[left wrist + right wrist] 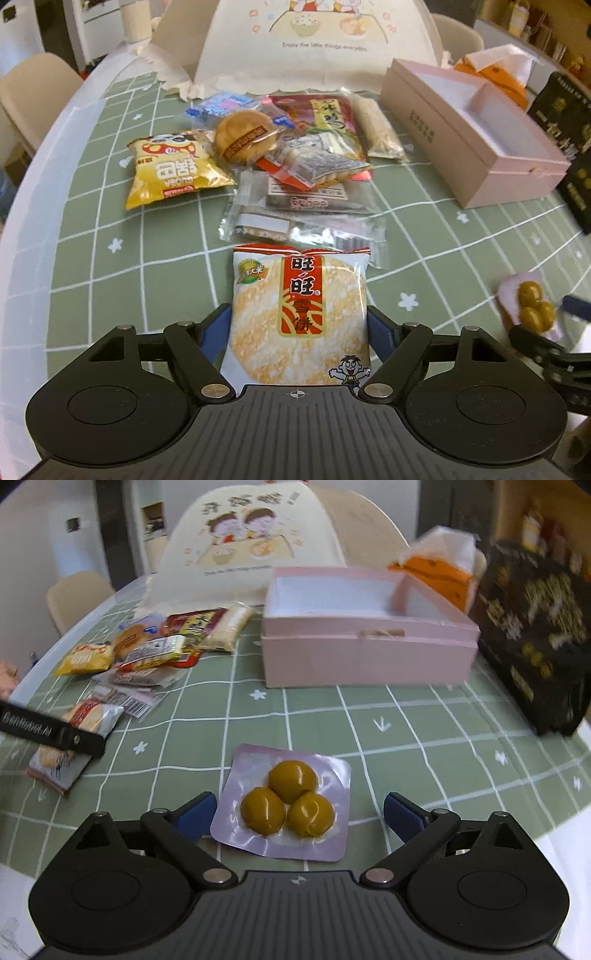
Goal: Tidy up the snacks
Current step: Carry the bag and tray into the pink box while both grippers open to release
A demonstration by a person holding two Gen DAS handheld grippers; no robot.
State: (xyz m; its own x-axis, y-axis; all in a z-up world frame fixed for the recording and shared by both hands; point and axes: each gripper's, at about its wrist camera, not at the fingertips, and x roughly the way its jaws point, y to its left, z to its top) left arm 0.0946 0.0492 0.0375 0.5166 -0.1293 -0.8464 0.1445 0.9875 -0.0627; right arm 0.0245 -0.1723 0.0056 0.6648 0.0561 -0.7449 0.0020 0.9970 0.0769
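Note:
A white and red rice cracker packet (pixel 295 314) lies flat on the green checked tablecloth (pixel 110 277). My left gripper (pixel 299 321) straddles it, and the blue pads (pixel 216 328) touch its two side edges. A lilac pack of three yellow-brown chestnuts (pixel 291 805) lies between the wide-open fingers of my right gripper (pixel 300 805); the left pad (pixel 195 814) is near its edge and the right pad (pixel 402 814) stands well apart from it. A heap of mixed snack packets (pixel 288 162) lies beyond the cracker. The open pink box (pixel 365 635) stands behind the chestnuts.
A cream cartoon-printed food cover (pixel 314 44) stands at the back of the table. An orange tissue pack (pixel 439 568) and a black bag (pixel 535 642) sit right of the box. Beige chairs (pixel 33 96) ring the table. Its white rim (pixel 33 229) curves along the left.

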